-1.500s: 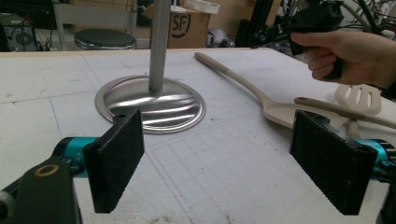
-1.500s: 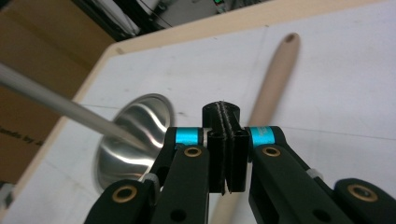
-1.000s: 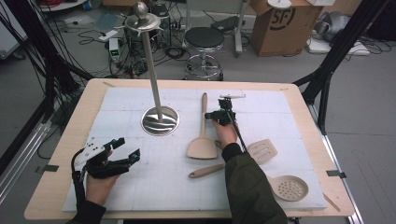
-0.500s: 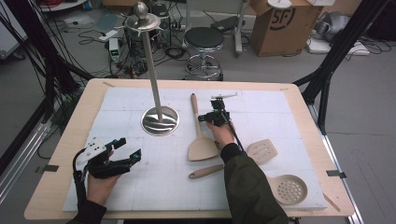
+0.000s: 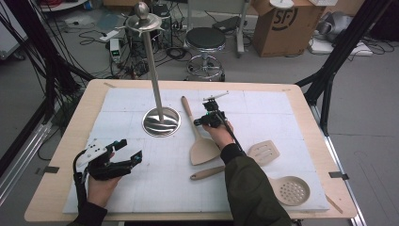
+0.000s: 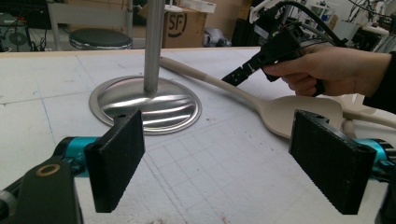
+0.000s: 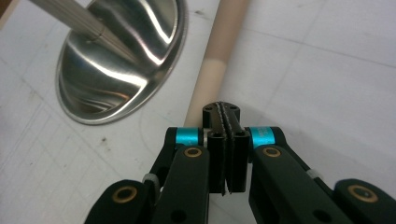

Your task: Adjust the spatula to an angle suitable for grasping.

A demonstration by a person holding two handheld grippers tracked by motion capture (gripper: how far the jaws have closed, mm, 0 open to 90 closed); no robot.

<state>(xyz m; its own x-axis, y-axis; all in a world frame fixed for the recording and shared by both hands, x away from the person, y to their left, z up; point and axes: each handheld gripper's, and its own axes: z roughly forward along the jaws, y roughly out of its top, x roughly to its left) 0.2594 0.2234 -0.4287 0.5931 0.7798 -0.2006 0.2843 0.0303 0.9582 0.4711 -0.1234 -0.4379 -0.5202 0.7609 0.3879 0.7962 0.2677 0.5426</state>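
A beige spatula (image 5: 202,149) lies on the white mat, its long handle (image 7: 210,70) angled up-left toward the steel stand's round base (image 5: 161,121). My right gripper (image 5: 197,122) is shut with nothing between its jaws. Its tip (image 7: 226,109) sits low against the right side of the handle, also seen from the left gripper view (image 6: 229,79). My left gripper (image 5: 129,149) rests at the front left of the mat, open and empty (image 6: 224,158), facing the stand base (image 6: 144,105) and the spatula blade (image 6: 299,114).
The stand's tall steel pole (image 5: 153,61) rises from its base. A slotted turner (image 5: 263,151) and a perforated skimmer (image 5: 291,189) lie at the right front. A wooden handle (image 5: 207,173) sticks out beside the right sleeve. The mat (image 5: 141,197) covers most of the wooden table (image 5: 56,179).
My right gripper has moved left, staying shut, and the spatula's handle has swung left toward the stand base. The left gripper has stayed put.
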